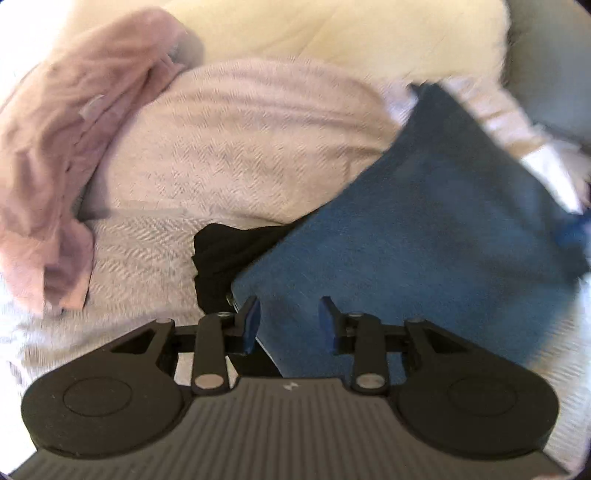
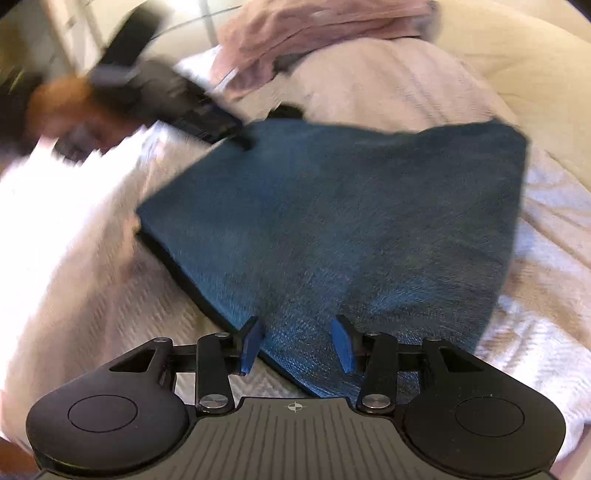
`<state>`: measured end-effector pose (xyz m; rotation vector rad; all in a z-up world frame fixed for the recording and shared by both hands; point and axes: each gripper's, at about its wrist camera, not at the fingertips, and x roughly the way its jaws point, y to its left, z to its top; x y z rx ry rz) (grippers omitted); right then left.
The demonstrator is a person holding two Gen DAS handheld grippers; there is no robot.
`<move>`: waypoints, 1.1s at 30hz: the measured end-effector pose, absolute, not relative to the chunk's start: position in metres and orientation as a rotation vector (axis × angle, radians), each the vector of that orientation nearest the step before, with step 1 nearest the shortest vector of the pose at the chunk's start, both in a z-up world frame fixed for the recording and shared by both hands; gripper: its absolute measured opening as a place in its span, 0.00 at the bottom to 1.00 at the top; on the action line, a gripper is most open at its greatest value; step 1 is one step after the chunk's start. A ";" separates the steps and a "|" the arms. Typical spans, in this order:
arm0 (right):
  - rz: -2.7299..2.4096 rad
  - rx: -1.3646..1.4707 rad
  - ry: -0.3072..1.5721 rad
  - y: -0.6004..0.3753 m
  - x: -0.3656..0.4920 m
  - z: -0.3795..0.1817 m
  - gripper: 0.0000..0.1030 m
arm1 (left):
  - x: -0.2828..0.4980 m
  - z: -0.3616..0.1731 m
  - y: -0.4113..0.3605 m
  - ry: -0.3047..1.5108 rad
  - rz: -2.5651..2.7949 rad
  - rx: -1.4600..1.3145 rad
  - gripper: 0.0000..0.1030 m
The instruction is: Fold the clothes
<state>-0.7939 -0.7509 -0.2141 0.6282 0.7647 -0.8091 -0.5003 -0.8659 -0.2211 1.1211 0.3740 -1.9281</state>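
A folded blue cloth [image 1: 424, 221] [image 2: 351, 221] lies flat on a pale herringbone blanket [image 1: 240, 140] [image 2: 388, 81]. A black garment [image 1: 221, 258] [image 2: 288, 110] peeks out from under its far edge. My left gripper [image 1: 290, 321] is over the cloth's corner, its fingers apart and the cloth's surface showing in the gap. In the right wrist view the left gripper [image 2: 236, 138] is blurred, its tip at the cloth's far left corner. My right gripper [image 2: 299, 339] is over the near edge of the cloth. Its fingers are apart, and the cloth between them is unbunched.
A crumpled pink garment [image 1: 66, 129] [image 2: 314, 26] lies on the blanket beyond the cloth. A cream duvet [image 1: 332, 26] [image 2: 535, 74] covers the far side. A person's blurred hand [image 2: 62, 103] holds the left gripper at upper left.
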 end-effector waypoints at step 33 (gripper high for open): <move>-1.081 0.733 0.648 -0.918 -0.858 -0.202 0.63 | -0.522 -0.267 -0.797 0.425 -1.909 1.193 0.28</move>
